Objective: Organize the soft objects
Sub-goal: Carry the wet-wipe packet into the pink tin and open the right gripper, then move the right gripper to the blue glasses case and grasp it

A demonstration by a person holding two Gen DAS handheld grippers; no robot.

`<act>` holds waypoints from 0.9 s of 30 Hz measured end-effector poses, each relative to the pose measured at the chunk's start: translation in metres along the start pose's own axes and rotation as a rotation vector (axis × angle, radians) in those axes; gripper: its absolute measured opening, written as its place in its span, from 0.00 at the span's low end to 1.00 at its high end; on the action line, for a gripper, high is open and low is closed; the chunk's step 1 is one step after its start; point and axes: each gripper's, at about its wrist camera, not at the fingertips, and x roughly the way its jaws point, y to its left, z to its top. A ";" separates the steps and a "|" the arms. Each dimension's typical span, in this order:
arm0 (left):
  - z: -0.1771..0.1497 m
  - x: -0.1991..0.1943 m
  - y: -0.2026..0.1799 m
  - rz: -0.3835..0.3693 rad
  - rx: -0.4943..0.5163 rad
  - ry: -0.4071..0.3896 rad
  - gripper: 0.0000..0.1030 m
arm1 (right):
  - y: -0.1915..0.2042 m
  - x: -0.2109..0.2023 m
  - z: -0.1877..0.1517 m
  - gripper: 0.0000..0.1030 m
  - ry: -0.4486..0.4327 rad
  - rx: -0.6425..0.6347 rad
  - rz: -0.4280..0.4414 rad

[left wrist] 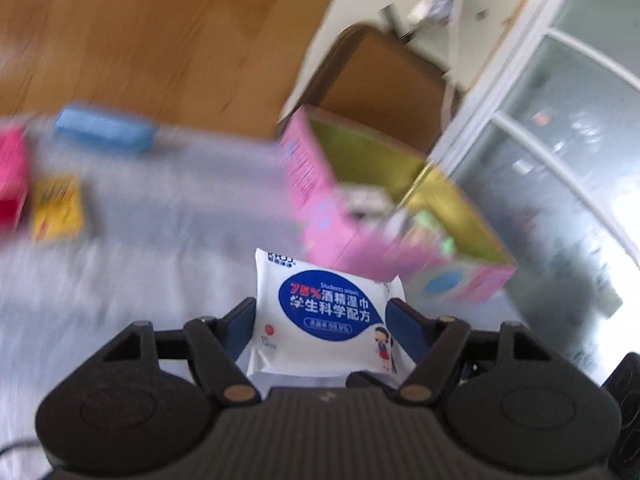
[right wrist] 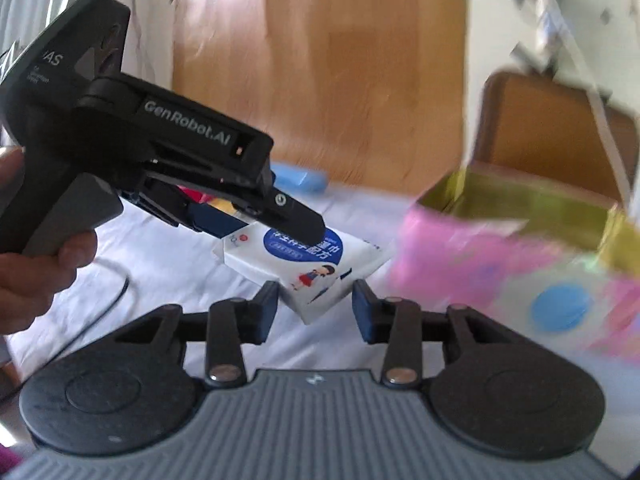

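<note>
Left gripper [left wrist: 322,328] clamps white wipes pack [left wrist: 326,316], lifted above bed sheet [left wrist: 160,240]. Right gripper [right wrist: 314,306] half open, pack corner between pads, untouched. Pink box [left wrist: 360,232] at 1 o'clock. Judged step: carrying; next, drop pack inside.

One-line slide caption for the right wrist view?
Left tool holds a wet-wipes pack over the white sheet, beside a pink box.

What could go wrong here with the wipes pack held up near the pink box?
1. The left gripper holds the wipes pack only by its side edges; the soft pack could buckle and slip.
2. The right gripper stands open around the pack's lower corner; closing there might tug it loose.
3. The pink box looks tilted and blurred, so a drop could miss its opening.
</note>
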 end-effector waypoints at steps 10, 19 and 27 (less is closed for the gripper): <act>0.072 0.087 -0.076 -0.098 0.137 -0.036 0.68 | -0.093 -0.002 0.034 0.41 -0.102 0.152 -0.247; 0.075 0.142 -0.081 0.044 0.129 -0.007 0.76 | -0.149 0.046 0.032 0.40 -0.032 0.197 -0.540; 0.051 0.093 -0.058 0.061 0.140 -0.097 0.76 | -0.132 0.019 0.018 0.40 -0.124 0.236 -0.487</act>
